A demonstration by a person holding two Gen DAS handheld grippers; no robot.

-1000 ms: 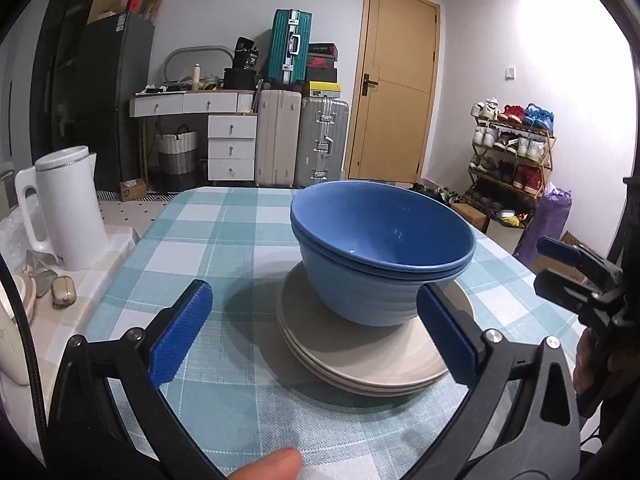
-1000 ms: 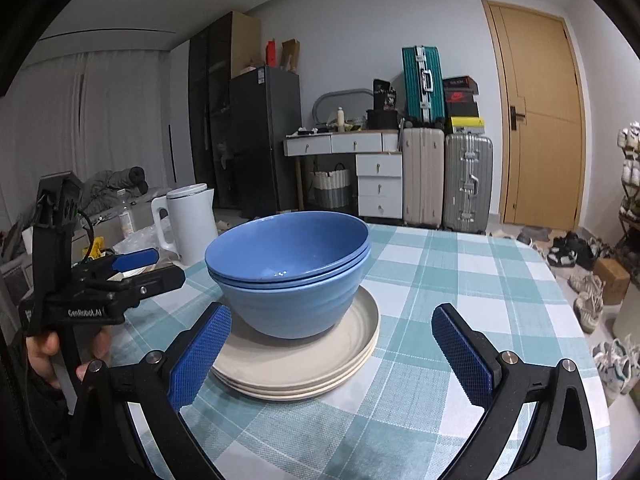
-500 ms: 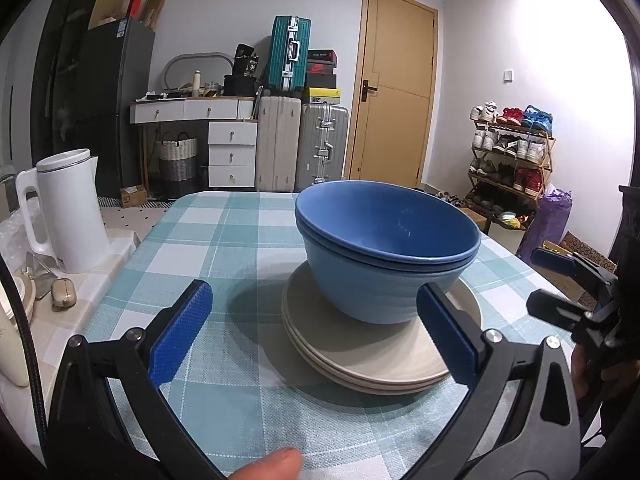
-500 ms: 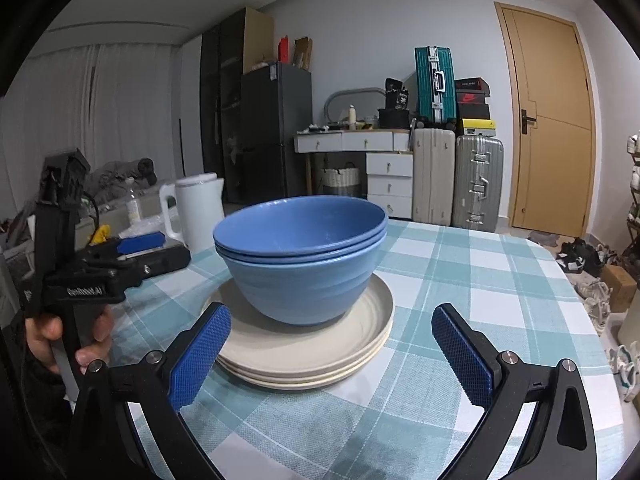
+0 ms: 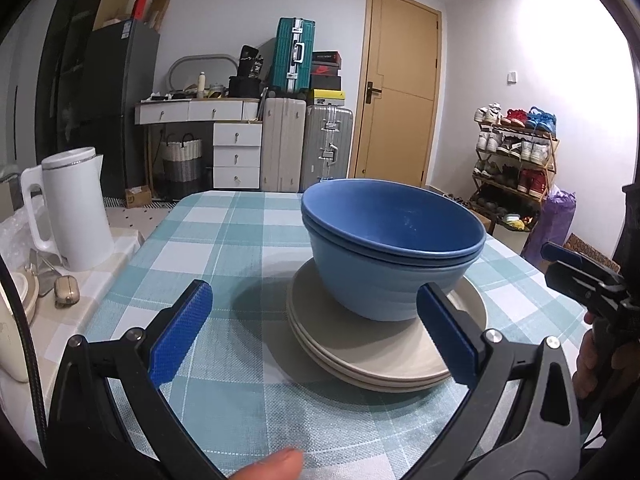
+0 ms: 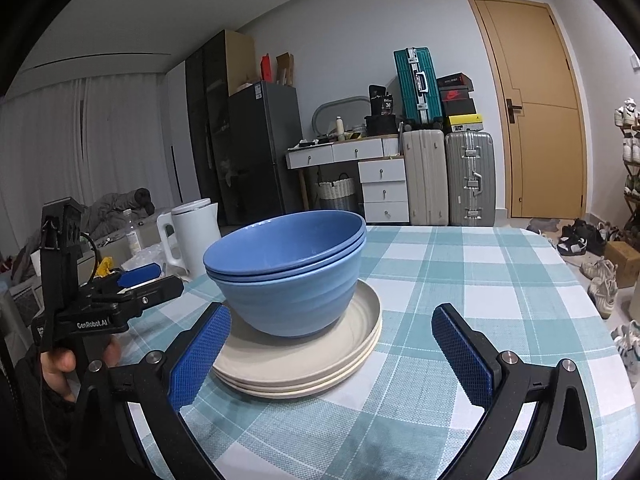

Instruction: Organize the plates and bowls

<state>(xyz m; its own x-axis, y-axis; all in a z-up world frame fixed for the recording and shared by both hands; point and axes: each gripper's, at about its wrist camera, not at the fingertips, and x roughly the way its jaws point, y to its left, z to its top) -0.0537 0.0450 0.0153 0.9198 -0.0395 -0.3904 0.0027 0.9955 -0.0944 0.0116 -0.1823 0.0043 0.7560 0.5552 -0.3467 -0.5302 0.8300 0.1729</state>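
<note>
Nested blue bowls (image 5: 394,248) atop beige plates (image 5: 384,356)

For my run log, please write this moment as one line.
stage: approach | left gripper: open, empty | right gripper: open, empty | blue bowls: nested on beige plates | table

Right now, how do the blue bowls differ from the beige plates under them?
The blue bowls are deep with tall sloping walls; the beige plates are flat and shallow. The bowls are blue, the plates pale beige. The plates are wider, their rims reaching out past the bowls' base. The bowls sit on the plates; the plates lie on the checked tablecloth. Both are nested stacks, untouched by either tool.
</note>
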